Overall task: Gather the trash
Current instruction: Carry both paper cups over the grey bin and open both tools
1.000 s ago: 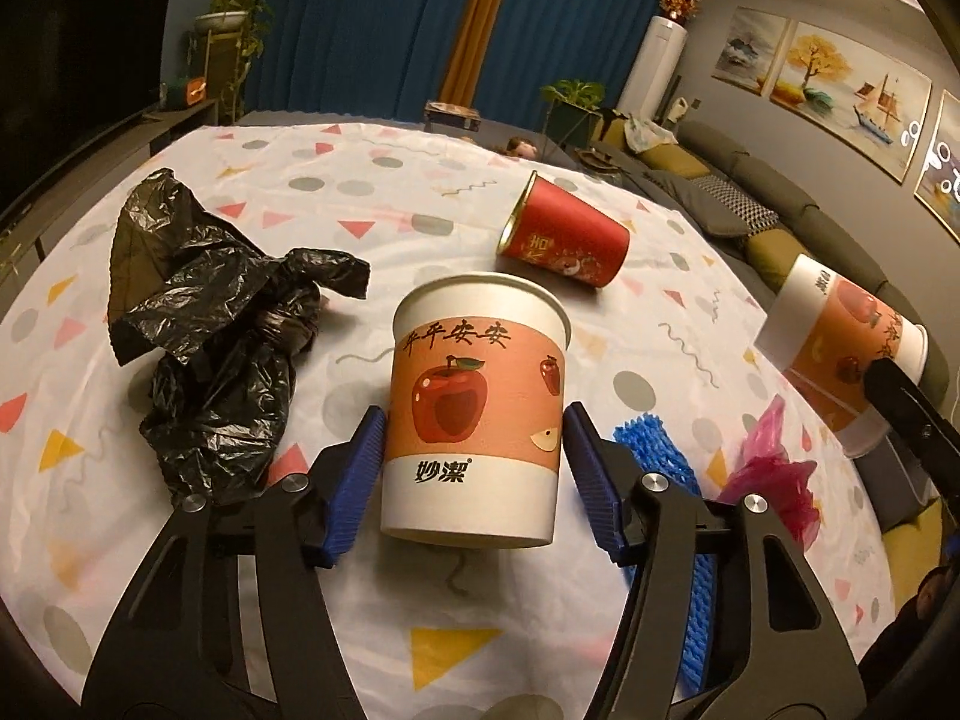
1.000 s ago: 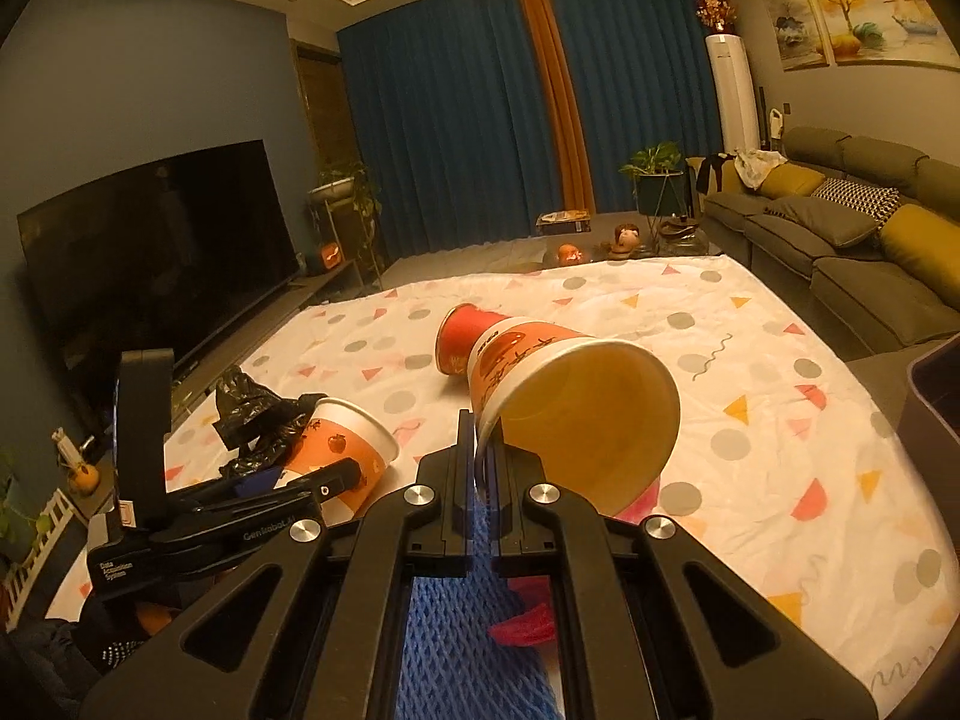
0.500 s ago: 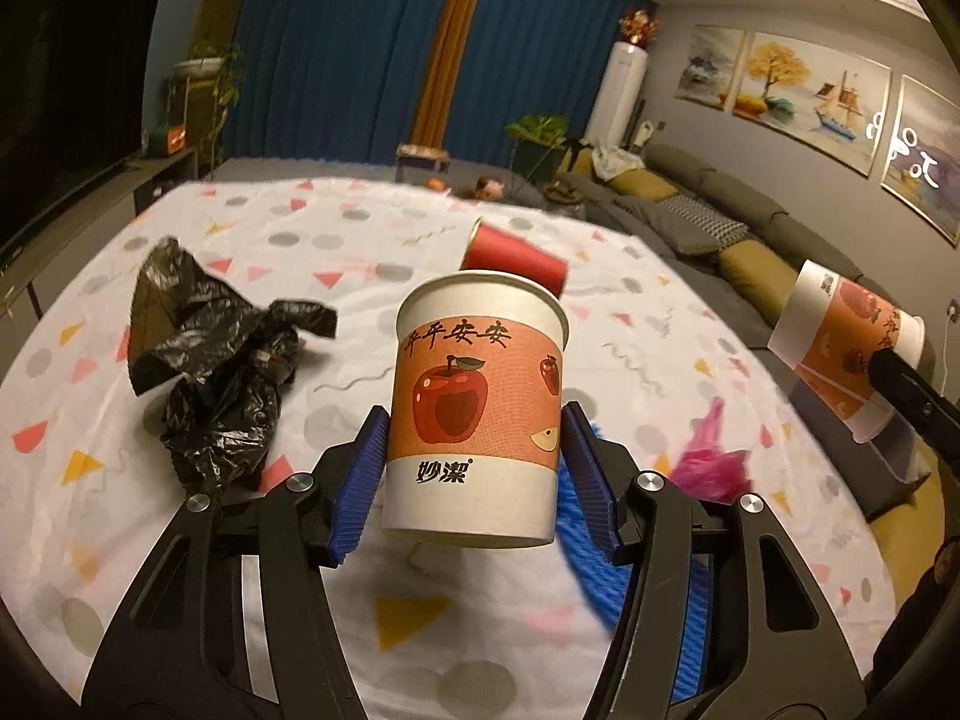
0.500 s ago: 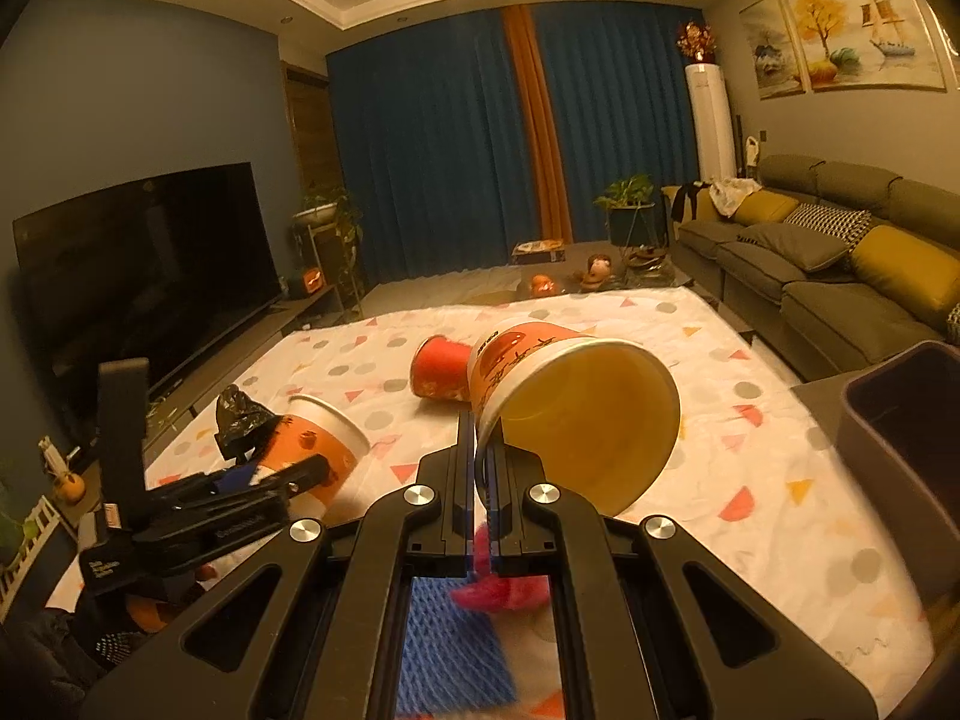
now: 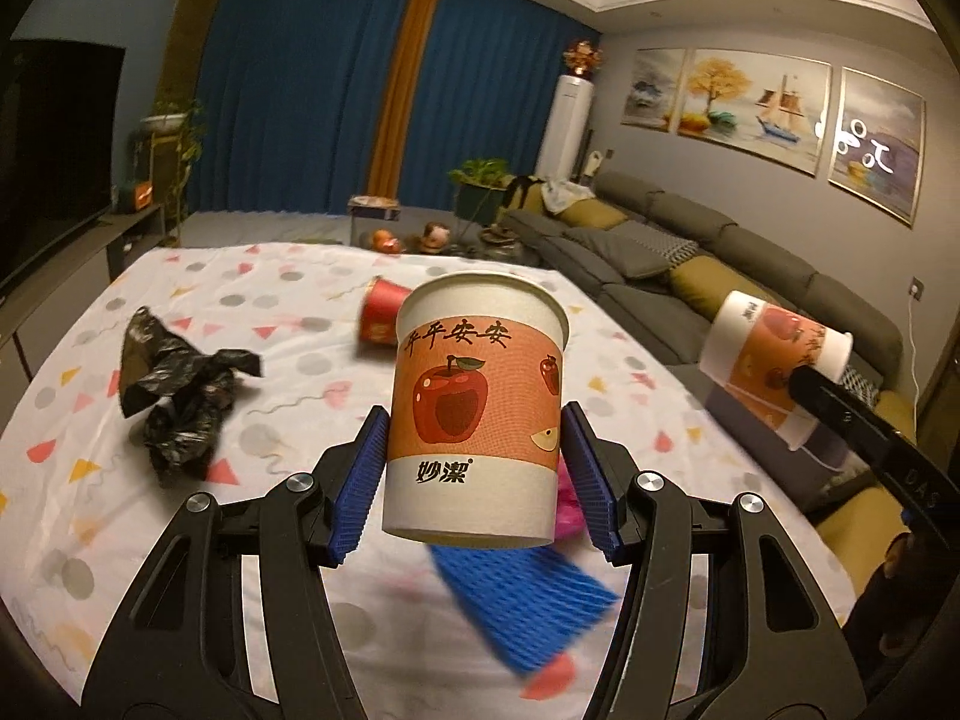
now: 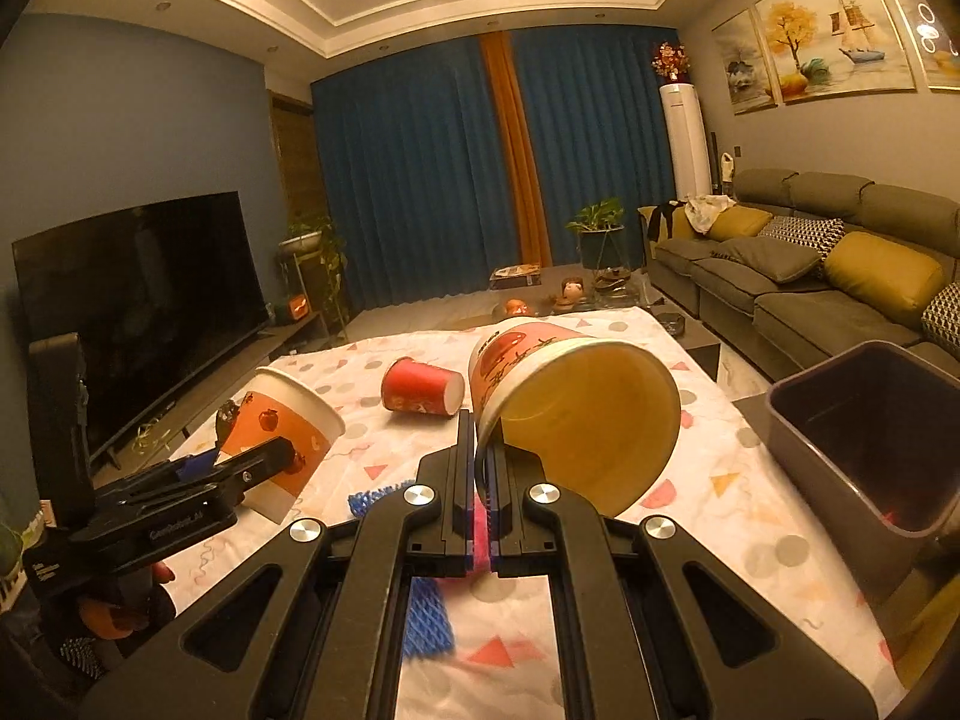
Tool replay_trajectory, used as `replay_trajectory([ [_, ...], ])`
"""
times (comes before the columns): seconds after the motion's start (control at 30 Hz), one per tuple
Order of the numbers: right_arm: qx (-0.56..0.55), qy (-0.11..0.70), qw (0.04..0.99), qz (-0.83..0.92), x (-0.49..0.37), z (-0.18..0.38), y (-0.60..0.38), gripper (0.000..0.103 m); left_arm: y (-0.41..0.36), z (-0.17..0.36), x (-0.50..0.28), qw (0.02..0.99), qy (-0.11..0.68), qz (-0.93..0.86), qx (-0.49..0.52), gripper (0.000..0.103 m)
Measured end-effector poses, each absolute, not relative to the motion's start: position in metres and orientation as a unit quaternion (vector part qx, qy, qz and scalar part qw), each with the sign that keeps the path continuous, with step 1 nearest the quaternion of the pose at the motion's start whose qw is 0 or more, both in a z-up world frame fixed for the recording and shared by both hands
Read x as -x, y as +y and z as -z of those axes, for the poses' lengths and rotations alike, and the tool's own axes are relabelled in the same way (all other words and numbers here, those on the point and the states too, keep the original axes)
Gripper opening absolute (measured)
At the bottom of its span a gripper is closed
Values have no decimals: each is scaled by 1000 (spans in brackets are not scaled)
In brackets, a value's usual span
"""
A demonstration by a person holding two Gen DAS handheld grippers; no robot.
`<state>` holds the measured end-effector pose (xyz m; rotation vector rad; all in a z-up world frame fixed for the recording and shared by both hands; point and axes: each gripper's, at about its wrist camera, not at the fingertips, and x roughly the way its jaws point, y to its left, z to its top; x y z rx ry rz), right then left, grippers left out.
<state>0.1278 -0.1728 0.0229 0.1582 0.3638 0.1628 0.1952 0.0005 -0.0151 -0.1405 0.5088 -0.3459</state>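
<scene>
My left gripper (image 5: 474,462) clamps an upright apple cup (image 5: 477,414); my right gripper (image 6: 478,480) pinches a tilted cup's (image 6: 576,414) rim beside the bin (image 6: 864,420).

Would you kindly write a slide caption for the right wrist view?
Right claw pinches a tipped paper cup by its rim, near the dark bin.

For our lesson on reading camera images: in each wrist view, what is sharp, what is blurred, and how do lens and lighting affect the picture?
Left wrist view: the held apple cup is sharp, while the blue foam net and tablecloth beneath smear with motion. Right wrist view: the pinched cup and bin are fairly crisp. Both views: the fisheye bends ceiling and walls; dim warm light tints everything orange.
</scene>
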Motion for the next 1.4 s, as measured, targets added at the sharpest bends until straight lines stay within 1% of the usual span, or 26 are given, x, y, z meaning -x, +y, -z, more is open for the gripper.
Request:
replay_trajectory([
  [0.4, -95, 166, 981, -41, -103, -25, -225, 4, -72, 4, -182, 943, 239, 227, 47, 57],
  [0.83, -103, 165, 979, 53, -95, -15, -308, 4, -194, -12, -194, 917, 222, 330, 26, 57],
  [1.17, -107, 189, 969, 118, -100, 12, -359, 4, -284, 5, -218, 890, 232, 394, 1, 57],
  [1.4, -118, 204, 964, 124, -106, 24, -376, 4, -319, 24, -232, 876, 252, 410, -1, 57],
])
